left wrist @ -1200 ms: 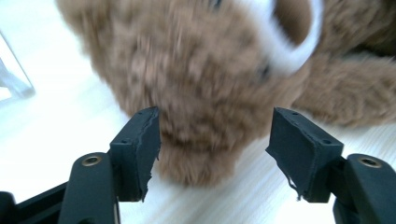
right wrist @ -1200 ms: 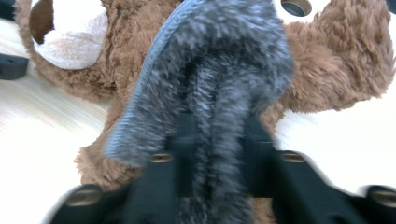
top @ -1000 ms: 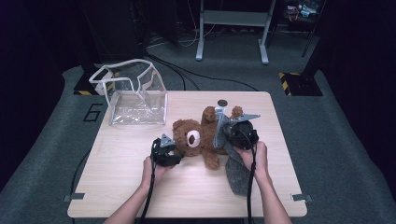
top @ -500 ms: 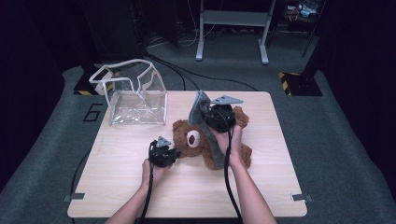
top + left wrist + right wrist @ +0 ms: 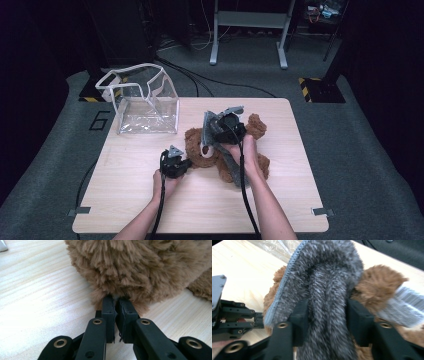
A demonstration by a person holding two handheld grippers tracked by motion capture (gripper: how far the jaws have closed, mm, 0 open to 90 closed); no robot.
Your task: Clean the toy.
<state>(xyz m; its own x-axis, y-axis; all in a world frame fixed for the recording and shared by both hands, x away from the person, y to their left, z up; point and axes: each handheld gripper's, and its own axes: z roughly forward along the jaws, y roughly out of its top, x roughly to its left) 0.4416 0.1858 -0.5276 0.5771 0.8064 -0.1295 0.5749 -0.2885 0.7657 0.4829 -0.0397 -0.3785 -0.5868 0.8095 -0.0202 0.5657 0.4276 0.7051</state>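
Since a second ago, the right gripper (image 5: pixel 226 126) has carried the grey fuzzy cloth (image 5: pixel 212 131) leftward from the teddy bear's (image 5: pixel 220 150) right side to above its middle, and the bear itself has hardly shifted on the wooden table (image 5: pixel 150 200). Its jaws have just been opening and now stand about half apart, with the cloth (image 5: pixel 322 290) draped loosely between them in the right gripper view; the pads seem no longer to press it. The left gripper (image 5: pixel 176 165) rests low on the table at the bear's left edge. Its jaws have just been closing and now pinch a tuft of brown fur (image 5: pixel 116 296), nearly shut. The bear lies flat at the table's centre, long axis running left to right, head toward the left gripper. A clear plastic bag (image 5: pixel 145 102) stands open at the far left corner, well apart. The cloth hangs directly over the bear, so the right hand is nearer to lay it down.
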